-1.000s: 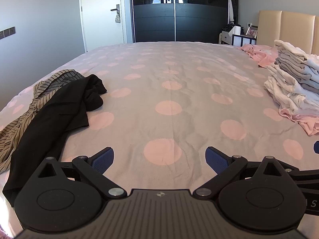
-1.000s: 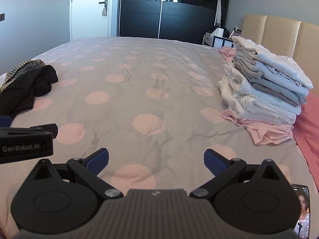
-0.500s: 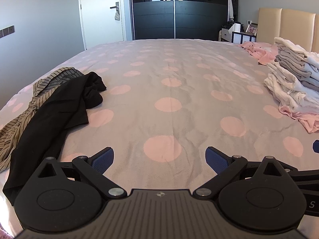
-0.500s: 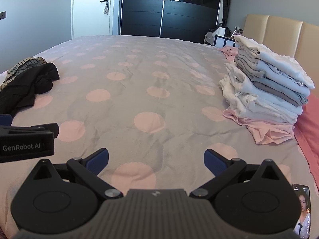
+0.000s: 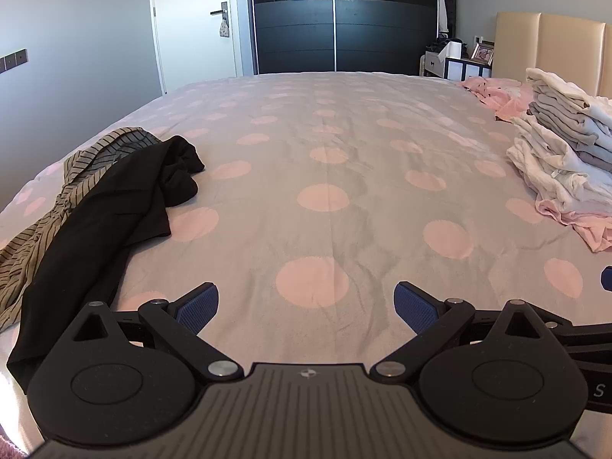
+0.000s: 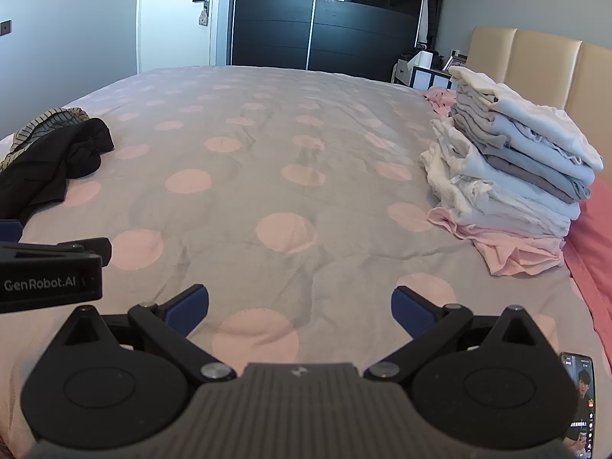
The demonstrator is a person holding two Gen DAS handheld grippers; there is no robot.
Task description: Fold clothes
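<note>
Waiting on the left side of the bed, the black garment [image 5: 114,222] lies crumpled and unfolded, draped partly over a striped garment [image 5: 46,222] beneath it. Over the last second it has slid a little toward the middle of my left view and grown slightly larger, so I judge I have been drifting and turning toward it; nothing on the bed itself has moved. My left fingers [image 5: 306,302] are spread wide and hold nothing, with the black cloth just off to their left, not yet between them. My right fingers [image 6: 300,308] are equally wide and empty, hovering over bare dotted bedspread [image 6: 287,176], well apart from the black garment [image 6: 49,164]. Further right stands the stack of folded clothes [image 6: 508,168], resting on a pink garment [image 6: 512,248], so most of the job looks done. A phone [image 6: 579,401] lies at the near right edge. That small shift suggests the next piece to fetch is the black one, which I would then spread flat in the open middle.
</note>
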